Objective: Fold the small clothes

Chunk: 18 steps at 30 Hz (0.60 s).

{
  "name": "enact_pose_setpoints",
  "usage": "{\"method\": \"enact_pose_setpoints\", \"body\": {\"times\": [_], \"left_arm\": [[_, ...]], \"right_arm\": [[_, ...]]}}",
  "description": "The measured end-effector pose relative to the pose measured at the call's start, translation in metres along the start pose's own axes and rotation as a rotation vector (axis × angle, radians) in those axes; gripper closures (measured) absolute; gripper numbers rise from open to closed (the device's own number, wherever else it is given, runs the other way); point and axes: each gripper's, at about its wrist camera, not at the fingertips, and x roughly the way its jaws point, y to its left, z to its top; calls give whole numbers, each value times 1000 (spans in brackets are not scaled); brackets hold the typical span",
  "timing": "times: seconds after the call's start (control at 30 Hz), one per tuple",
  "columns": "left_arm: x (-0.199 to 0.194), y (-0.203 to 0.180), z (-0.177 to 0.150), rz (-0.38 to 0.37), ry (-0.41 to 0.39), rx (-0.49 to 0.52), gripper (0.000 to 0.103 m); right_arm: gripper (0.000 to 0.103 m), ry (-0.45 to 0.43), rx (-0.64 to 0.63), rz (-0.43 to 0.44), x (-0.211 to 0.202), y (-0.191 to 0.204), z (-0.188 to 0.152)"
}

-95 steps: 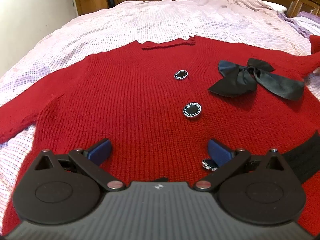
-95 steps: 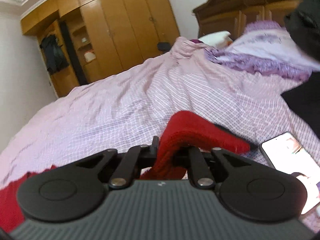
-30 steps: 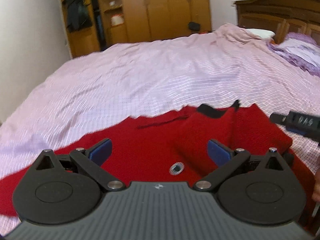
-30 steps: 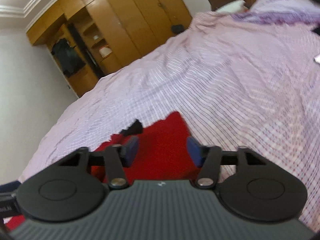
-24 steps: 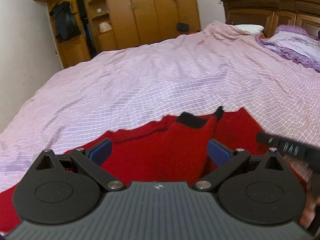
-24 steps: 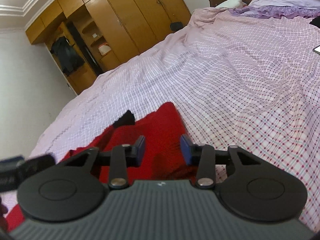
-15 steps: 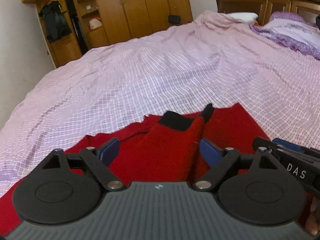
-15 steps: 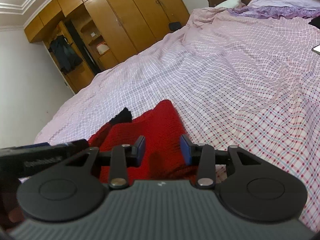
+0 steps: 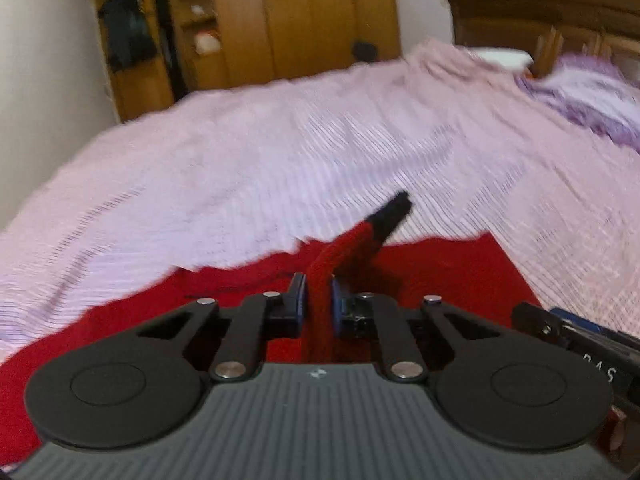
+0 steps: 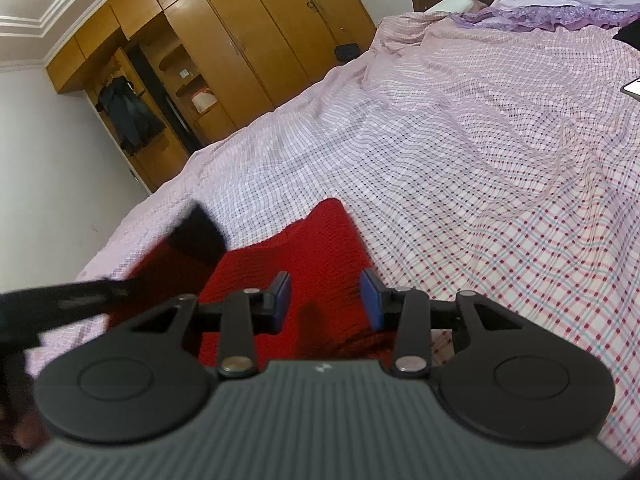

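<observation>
A red knit cardigan (image 9: 440,276) lies on the bed. My left gripper (image 9: 318,300) is shut on its folded-over sleeve (image 9: 348,248), whose black cuff (image 9: 394,210) sticks up past the fingers. In the right wrist view the cardigan (image 10: 316,248) lies under my right gripper (image 10: 326,300), which is open and empty just above the red knit. The lifted sleeve with its black cuff (image 10: 198,234) shows blurred at the left there, with the left gripper's body (image 10: 52,300) below it.
The pink checked bedsheet (image 10: 480,168) spreads all around. Wooden wardrobes (image 10: 260,40) stand at the far wall. A dark headboard (image 9: 560,12) and purple pillows (image 10: 560,4) are at the right. A phone edge (image 10: 632,87) lies at the far right.
My left gripper has closed on the folded sleeve and lifted it, so the cuff now stands up. My right gripper stays open above the cardigan's right side.
</observation>
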Motion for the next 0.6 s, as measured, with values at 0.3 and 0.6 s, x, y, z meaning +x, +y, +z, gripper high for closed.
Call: {"method": "enact_pose_setpoints", "body": {"times": [0.3,0.6], "left_arm": [[-41,81,-35,89,4,-231,87],[-43,145,-94,-67,230,-440,87]], "right_arm": [[61,-10,-16,9,-5,4,-2],[61,-14,-25,21,-7,7,-5]]}}
